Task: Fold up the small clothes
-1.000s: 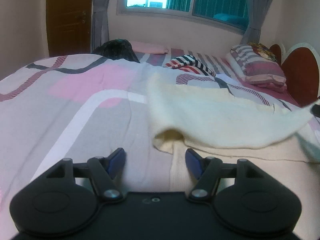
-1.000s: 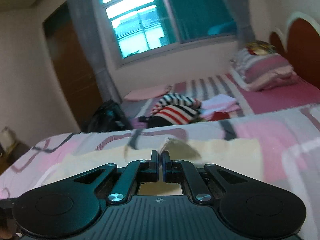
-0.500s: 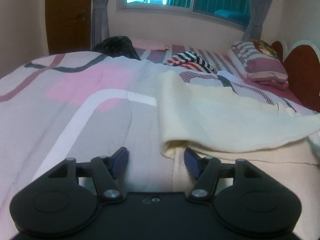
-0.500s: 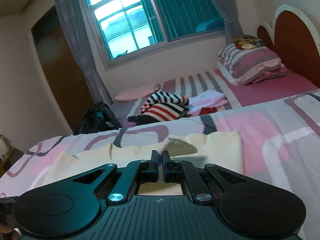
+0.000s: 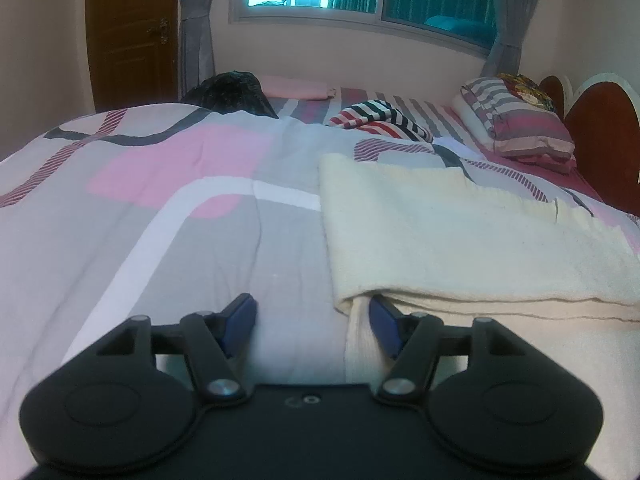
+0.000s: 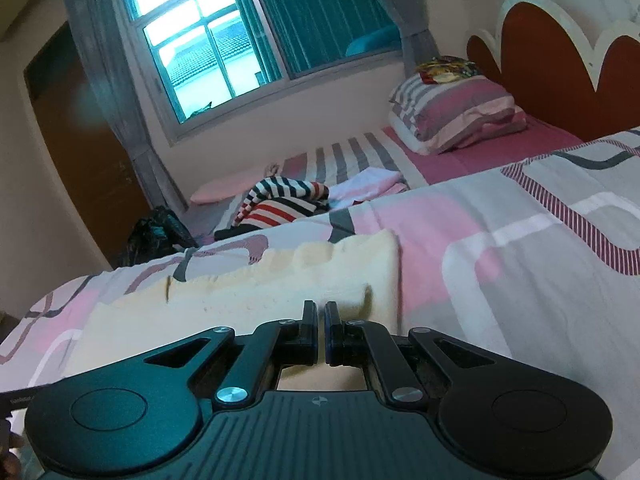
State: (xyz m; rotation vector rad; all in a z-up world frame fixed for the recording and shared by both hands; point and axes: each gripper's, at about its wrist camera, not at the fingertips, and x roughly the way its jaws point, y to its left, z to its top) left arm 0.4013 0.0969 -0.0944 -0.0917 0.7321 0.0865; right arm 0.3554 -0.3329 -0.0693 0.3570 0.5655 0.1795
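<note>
A cream cloth (image 5: 460, 240) lies folded over itself on the patterned bedspread (image 5: 160, 240), with its doubled edge nearest me. My left gripper (image 5: 312, 320) is open at the cloth's near left corner. Its right pad (image 5: 384, 320) sits at the mouth of the fold, and its left pad (image 5: 240, 316) rests over bare bedspread. In the right wrist view the same cream cloth (image 6: 280, 280) spreads ahead. My right gripper (image 6: 321, 312) is shut, low over the cloth's right end, pinching the top layer, which bunches up beside the fingertips (image 6: 310, 316).
A striped garment (image 5: 380, 120) and a pink folded item (image 5: 296, 88) lie at the far side of the bed. A black bag (image 5: 232, 92) sits far left, pillows (image 5: 516, 120) and the headboard (image 5: 600, 132) to the right. A brown door (image 5: 128, 32) stands far left.
The raised upper layer of the cream cloth has come down and now lies flat over the lower layer. The right gripper moved across and rolled, still shut. The left gripper stayed put.
</note>
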